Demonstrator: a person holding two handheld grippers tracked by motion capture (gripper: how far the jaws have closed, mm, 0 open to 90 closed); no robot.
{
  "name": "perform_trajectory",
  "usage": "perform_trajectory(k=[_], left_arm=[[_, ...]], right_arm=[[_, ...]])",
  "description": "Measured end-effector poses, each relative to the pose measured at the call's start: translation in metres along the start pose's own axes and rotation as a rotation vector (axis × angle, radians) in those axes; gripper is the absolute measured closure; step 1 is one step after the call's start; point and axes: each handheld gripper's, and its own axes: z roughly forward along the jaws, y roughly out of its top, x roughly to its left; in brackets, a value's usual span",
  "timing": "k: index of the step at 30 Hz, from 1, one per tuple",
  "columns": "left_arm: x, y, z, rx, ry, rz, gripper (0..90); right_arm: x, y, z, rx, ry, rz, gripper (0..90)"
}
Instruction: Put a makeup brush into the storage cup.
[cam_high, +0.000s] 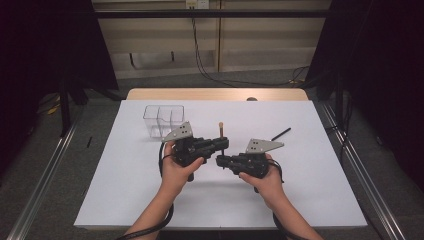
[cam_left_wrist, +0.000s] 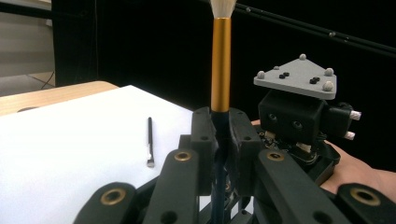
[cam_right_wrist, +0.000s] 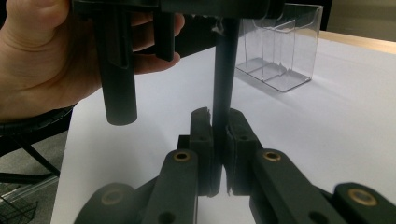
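Observation:
A makeup brush (cam_high: 221, 131) with a dark handle, gold ferrule (cam_left_wrist: 220, 70) and pale bristles stands upright above the white table (cam_high: 125, 190). My left gripper (cam_high: 223, 144) is shut on its handle just below the ferrule, seen close up in the left gripper view (cam_left_wrist: 220, 116). My right gripper (cam_high: 220, 160) is shut on the same dark handle (cam_right_wrist: 225, 70) lower down, its jaws (cam_right_wrist: 219, 119) pressed to both sides. The two grippers face each other at the table's middle, one hand on each.
A clear plastic organizer (cam_high: 164, 120) with compartments stands at the back left, also in the right gripper view (cam_right_wrist: 280, 46). A thin black brush (cam_high: 281, 134) lies on the table to the right (cam_left_wrist: 150, 144). A wooden edge (cam_high: 215, 94) runs along the back.

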Motion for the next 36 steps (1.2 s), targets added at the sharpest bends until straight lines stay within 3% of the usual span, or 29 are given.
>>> perform_trajectory(k=[5,14,28,36], left_arm=[[0.001,0.001,-0.003,-0.001,0.011,0.004,82.7],[0.001,0.004,-0.006,-0.007,0.021,0.015,82.7],[0.003,0.005,-0.01,-0.01,0.037,0.027,82.7],[0.003,0.006,-0.012,-0.017,0.042,0.028,82.7]], right_arm=[[0.0,0.001,-0.001,-0.004,-0.001,-0.003,79.1],[-0.002,0.003,-0.011,-0.012,-0.023,-0.024,58.2],[-0.013,-0.001,-0.039,-0.06,-0.04,-0.017,27.2],[-0.019,-0.007,-0.054,-0.064,-0.058,-0.021,16.5]])
